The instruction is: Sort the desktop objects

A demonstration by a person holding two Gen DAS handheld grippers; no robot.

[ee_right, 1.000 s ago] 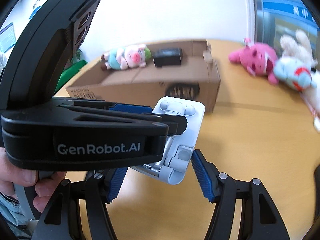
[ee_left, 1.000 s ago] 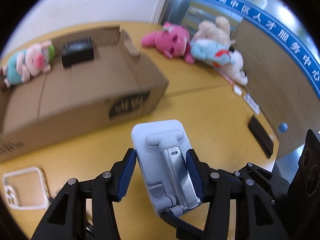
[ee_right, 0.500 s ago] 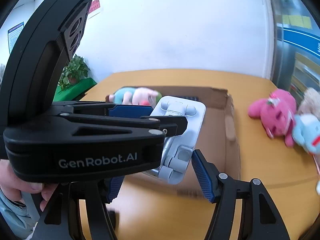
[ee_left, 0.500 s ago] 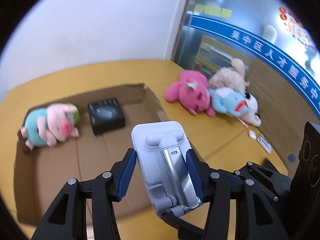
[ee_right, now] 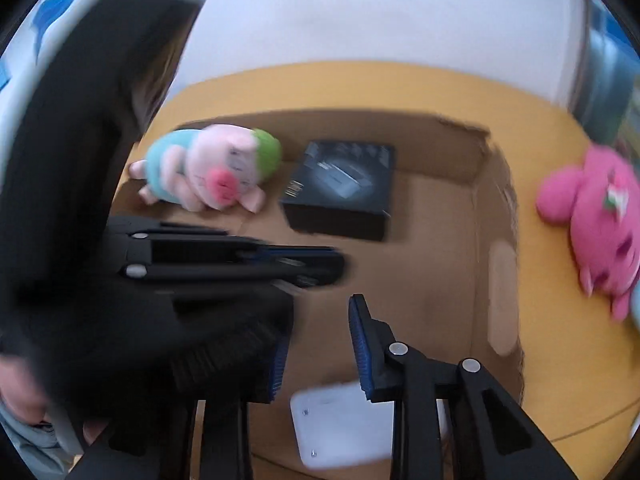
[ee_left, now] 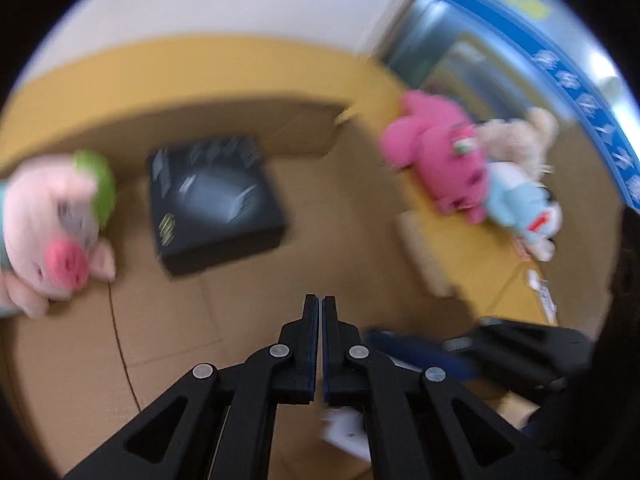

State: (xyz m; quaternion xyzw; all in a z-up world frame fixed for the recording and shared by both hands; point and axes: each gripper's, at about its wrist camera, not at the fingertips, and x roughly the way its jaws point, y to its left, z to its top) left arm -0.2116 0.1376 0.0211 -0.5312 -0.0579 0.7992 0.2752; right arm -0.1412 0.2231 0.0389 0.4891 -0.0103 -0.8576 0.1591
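Pink plush (ee_right: 600,220): on tabletop (ee_right: 560,340), right of the empty, parted right hand-held gripper (ee_right: 320,344), nearer; left hand-held gripper (ee_left: 320,312) closed, empty.

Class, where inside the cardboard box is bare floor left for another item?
Bare floor lies between the black box and the cardboard box's right wall. The far-left corner, with the pig plush, is crowded; the white stand fills the near edge.
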